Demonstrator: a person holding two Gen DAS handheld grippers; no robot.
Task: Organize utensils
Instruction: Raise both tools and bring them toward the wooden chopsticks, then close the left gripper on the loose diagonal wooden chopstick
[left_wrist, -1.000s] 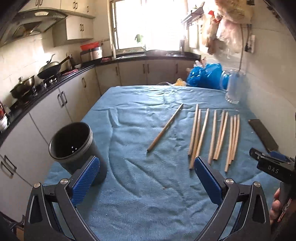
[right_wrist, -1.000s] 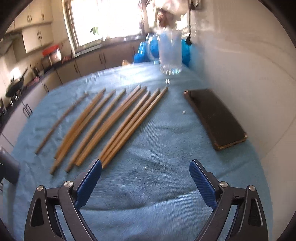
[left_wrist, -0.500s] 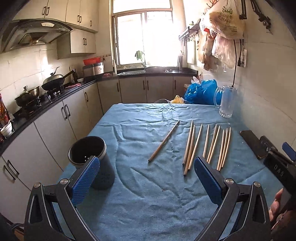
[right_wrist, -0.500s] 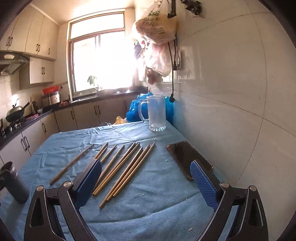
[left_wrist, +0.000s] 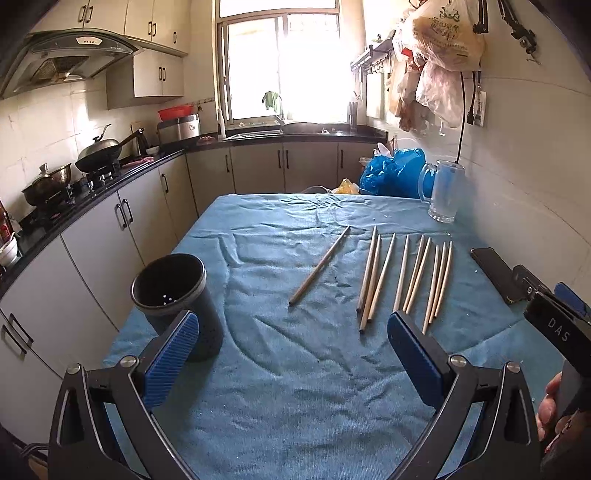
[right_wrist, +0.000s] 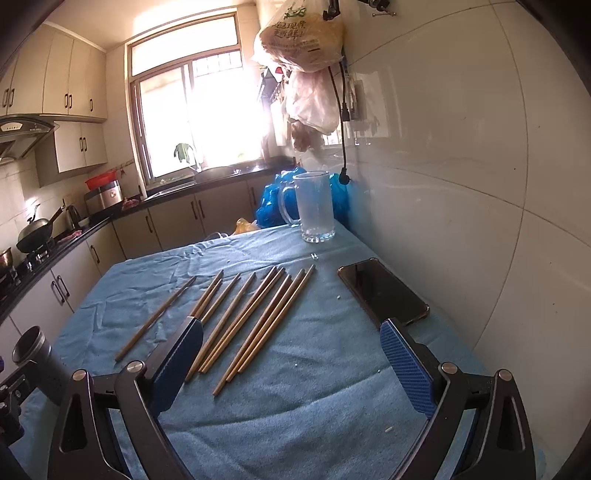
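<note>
The chopsticks (right_wrist: 255, 317), lengthwise ahead and well right of the cup (left_wrist: 177, 299), are neared by the released, empty right tongs (right_wrist: 291, 365).

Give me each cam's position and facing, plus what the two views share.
Left wrist: sits behind the open left gripper, above the table's near-left end, facing the window; a hand and the right gripper's body at right.
Right wrist: sits behind the open right gripper, by the tiled wall, facing the window; no hand visible.
Shared: chopsticks, holder, mug, phone.
</note>
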